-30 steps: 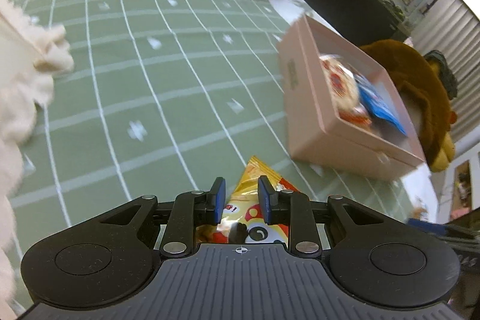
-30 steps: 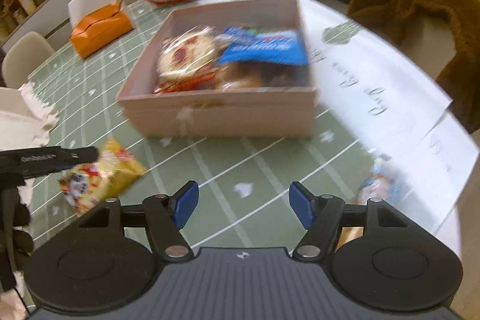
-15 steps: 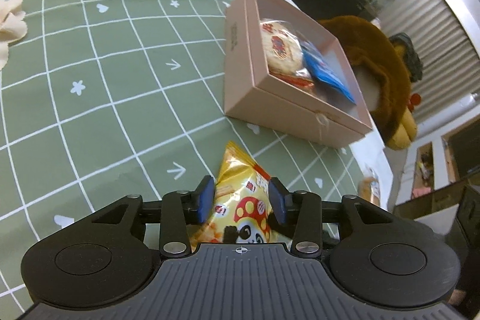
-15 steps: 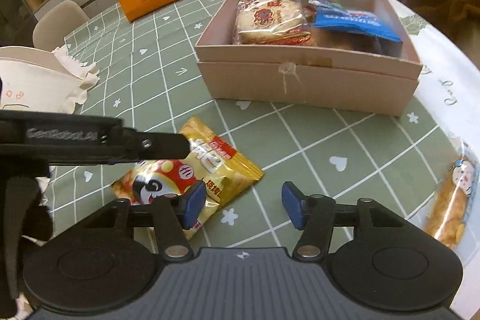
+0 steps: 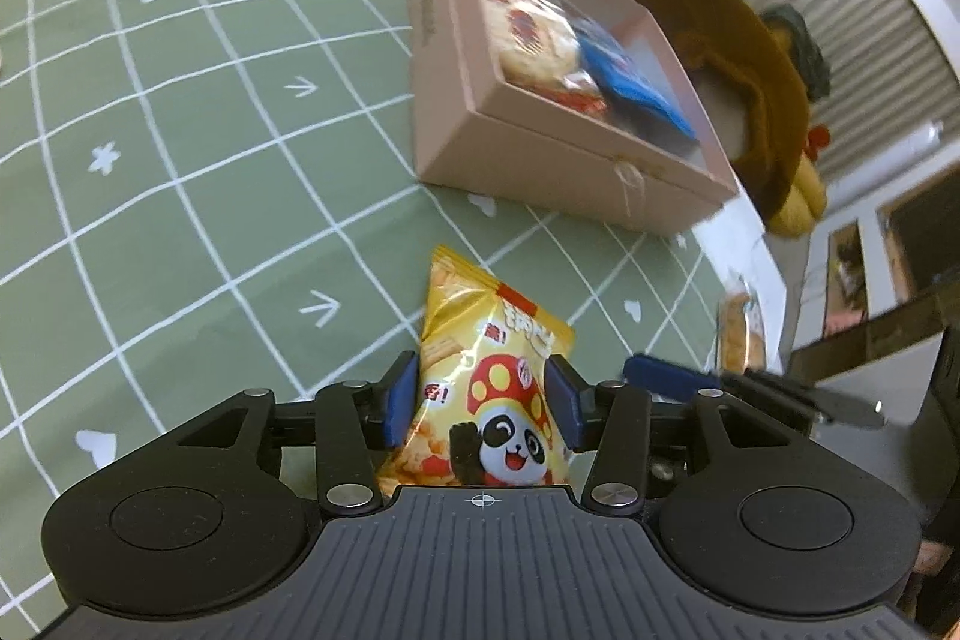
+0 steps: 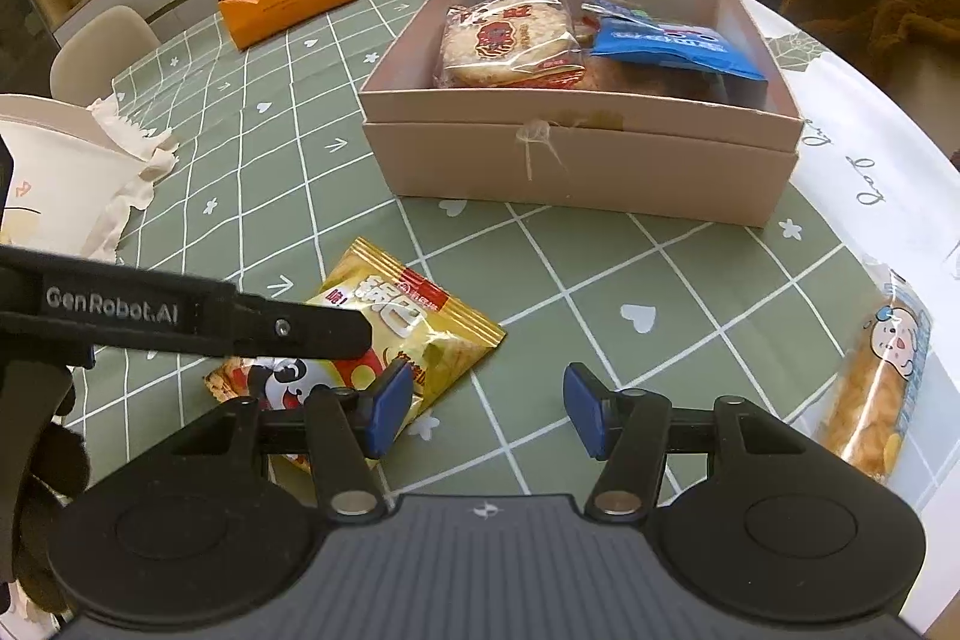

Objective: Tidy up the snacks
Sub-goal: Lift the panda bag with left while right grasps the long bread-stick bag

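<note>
— Snacks first: where is the yellow panda snack bag [image 5: 489, 388]?

— Flat on the green checked tablecloth [image 5: 180, 148], just in front of the pink cardboard box [image 6: 576, 160]. The left gripper [image 5: 483, 409] straddles it; its jaws have just been opening, and the blue pads stand at the bag's two sides without visibly squeezing it.

— And the right gripper [image 6: 486, 412]?

— Beside the bag, jaws parted over bare cloth with nothing between them; they have just been closing a little. Its left pad overlaps the bag's corner in the right wrist view.

— What's in the box?

— A rice cracker pack [image 6: 510, 40] and a blue packet [image 6: 672, 46]. Another clear-wrapped snack [image 6: 876, 388] lies near the table's edge, well apart.
</note>
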The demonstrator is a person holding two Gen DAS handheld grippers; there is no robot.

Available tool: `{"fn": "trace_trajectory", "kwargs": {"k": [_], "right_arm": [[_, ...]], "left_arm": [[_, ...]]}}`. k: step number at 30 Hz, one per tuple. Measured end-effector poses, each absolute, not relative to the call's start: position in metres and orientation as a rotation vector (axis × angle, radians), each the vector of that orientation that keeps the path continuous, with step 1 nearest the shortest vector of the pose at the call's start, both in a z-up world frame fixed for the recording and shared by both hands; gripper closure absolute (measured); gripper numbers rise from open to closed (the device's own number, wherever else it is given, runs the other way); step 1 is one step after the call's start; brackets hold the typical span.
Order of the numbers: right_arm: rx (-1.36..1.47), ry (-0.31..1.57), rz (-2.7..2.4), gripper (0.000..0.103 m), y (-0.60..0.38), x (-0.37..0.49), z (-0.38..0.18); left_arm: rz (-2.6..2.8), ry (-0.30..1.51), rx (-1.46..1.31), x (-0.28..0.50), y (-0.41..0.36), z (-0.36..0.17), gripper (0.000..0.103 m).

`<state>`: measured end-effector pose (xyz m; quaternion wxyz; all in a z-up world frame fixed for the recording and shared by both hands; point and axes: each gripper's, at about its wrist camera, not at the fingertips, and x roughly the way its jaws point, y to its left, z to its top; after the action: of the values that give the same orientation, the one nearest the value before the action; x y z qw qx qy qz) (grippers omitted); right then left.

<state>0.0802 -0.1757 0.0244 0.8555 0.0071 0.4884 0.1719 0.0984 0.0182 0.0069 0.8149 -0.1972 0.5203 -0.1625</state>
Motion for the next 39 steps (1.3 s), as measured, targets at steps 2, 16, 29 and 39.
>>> {"fn": "trace_trajectory", "kwargs": {"k": [2,16,29,39], "right_arm": [[0.021,1.024,0.358,0.047,-0.18,0.079,0.024],[0.024,1.013,0.317,0.047,-0.193,0.069,0.021],[-0.017,0.835,0.217,0.028,-0.241,0.045,0.068],[0.209,0.987,0.04,0.039,-0.304,0.07,0.02]], "left_arm": [[-0.351,1.113,-0.402,0.097,0.015,0.007,0.059],[-0.438,1.077,-0.415,0.092,0.003,0.024,0.059],[-0.37,1.068,-0.437,0.08,0.009,0.015,0.076],[-0.324,1.079,-0.42,0.072,0.01,0.022,0.076]]}}
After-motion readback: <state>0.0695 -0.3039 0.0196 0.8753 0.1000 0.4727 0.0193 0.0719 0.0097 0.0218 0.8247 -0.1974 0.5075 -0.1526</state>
